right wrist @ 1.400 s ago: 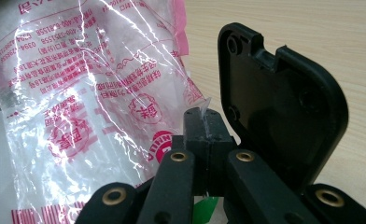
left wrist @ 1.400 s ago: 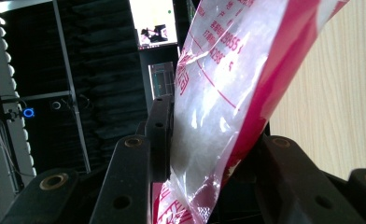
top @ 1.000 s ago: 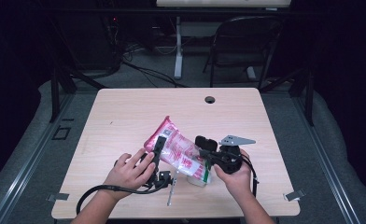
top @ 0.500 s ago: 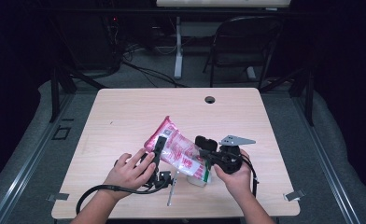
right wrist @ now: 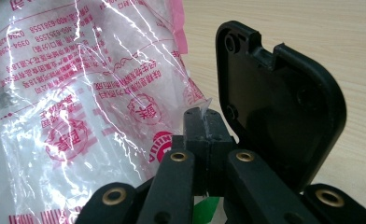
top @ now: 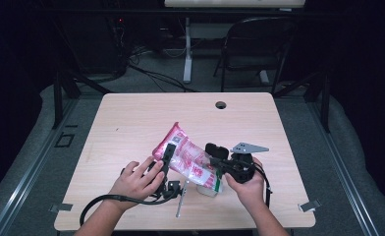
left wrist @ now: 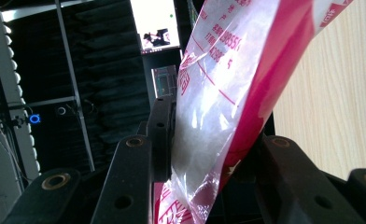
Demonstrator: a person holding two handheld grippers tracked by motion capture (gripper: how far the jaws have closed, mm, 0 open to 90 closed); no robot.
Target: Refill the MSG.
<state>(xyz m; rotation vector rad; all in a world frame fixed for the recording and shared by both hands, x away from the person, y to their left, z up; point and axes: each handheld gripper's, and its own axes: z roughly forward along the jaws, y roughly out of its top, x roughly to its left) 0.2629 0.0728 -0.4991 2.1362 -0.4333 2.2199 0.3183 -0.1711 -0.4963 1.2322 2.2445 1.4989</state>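
A pink-and-clear plastic bag [top: 188, 156] with red print is held tilted over the front of the wooden table [top: 131, 118]. My left gripper [top: 167, 156] grips the bag's left side; in the left gripper view its jaws [left wrist: 214, 144] press on the bag [left wrist: 228, 70] from both sides. My right gripper [top: 213, 160] holds the bag's right side. In the right gripper view its jaws [right wrist: 203, 123] are pinched together on a thin clear edge of the bag [right wrist: 78, 93].
A black flat plastic plate [right wrist: 279, 107] stands right beside the right jaws. A small white-and-green item [top: 210, 189] lies under the bag, and a thin metal rod [top: 180, 199] lies near the front edge. A round hole [top: 221, 104] sits at the table's far side.
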